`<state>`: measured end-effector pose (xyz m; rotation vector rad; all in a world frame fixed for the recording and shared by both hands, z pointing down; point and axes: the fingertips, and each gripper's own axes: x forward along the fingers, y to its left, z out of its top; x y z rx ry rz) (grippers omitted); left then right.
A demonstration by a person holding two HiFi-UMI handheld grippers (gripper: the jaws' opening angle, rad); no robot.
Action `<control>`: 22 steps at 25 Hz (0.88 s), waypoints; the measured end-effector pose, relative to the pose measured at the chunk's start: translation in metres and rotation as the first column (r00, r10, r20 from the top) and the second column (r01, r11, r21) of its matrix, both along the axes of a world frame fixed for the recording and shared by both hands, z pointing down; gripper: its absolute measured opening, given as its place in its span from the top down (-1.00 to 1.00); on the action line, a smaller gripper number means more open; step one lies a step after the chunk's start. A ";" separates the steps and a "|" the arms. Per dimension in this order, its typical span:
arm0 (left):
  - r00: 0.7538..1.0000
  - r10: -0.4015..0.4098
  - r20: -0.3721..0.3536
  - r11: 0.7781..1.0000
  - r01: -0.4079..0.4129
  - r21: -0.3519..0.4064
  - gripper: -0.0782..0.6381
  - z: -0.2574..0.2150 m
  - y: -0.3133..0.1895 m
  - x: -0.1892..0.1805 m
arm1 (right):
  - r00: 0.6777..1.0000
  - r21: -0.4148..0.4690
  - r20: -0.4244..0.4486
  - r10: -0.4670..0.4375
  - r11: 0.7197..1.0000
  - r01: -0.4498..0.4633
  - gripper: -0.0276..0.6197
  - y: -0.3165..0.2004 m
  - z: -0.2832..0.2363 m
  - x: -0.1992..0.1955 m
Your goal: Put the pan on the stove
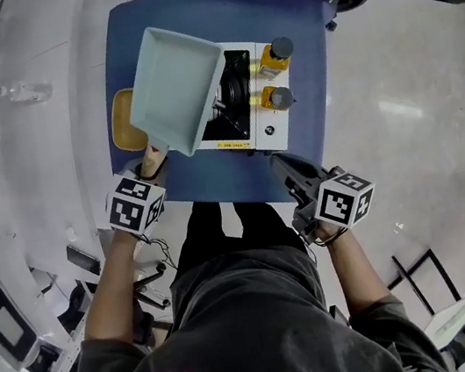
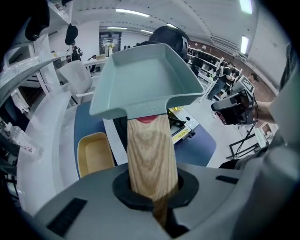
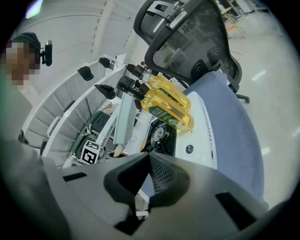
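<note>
A square pale-green pan (image 1: 175,88) with a wooden handle (image 1: 153,157) hangs tilted over the left part of the white stove (image 1: 261,86), hiding part of its black burner (image 1: 234,96). My left gripper (image 1: 152,161) is shut on the handle (image 2: 150,154), with the pan (image 2: 145,79) raised ahead of it. Whether the pan touches the stove I cannot tell. My right gripper (image 1: 280,163) sits at the table's near edge, shut with nothing in it (image 3: 147,159). In the right gripper view the pan (image 3: 124,122) shows edge-on beside the burner (image 3: 159,133).
Two yellow oil bottles (image 1: 273,53) lie on the stove's right side (image 3: 164,101). A yellow tray (image 1: 122,124) lies on the blue table (image 1: 313,135) left of the stove. A black office chair (image 3: 187,42) stands behind the table.
</note>
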<state>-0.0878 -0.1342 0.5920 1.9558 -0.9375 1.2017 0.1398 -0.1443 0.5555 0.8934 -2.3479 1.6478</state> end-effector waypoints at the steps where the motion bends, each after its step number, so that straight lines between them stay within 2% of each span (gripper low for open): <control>1: 1.000 0.006 0.007 1.000 -0.006 -0.004 0.77 0.002 -0.002 -0.001 | 1.000 -0.003 0.000 0.004 1.000 -0.004 0.91 0.001 0.002 0.000; 13: 0.994 0.062 0.095 0.997 -0.056 -0.059 0.77 0.029 -0.008 -0.010 | 0.999 -0.053 0.003 0.035 0.998 -0.035 0.91 0.020 0.017 -0.015; 22: 0.979 0.122 0.165 0.991 -0.110 -0.080 0.76 0.039 -0.012 -0.010 | 0.999 -0.065 -0.002 0.046 0.997 -0.046 0.91 0.021 0.023 -0.019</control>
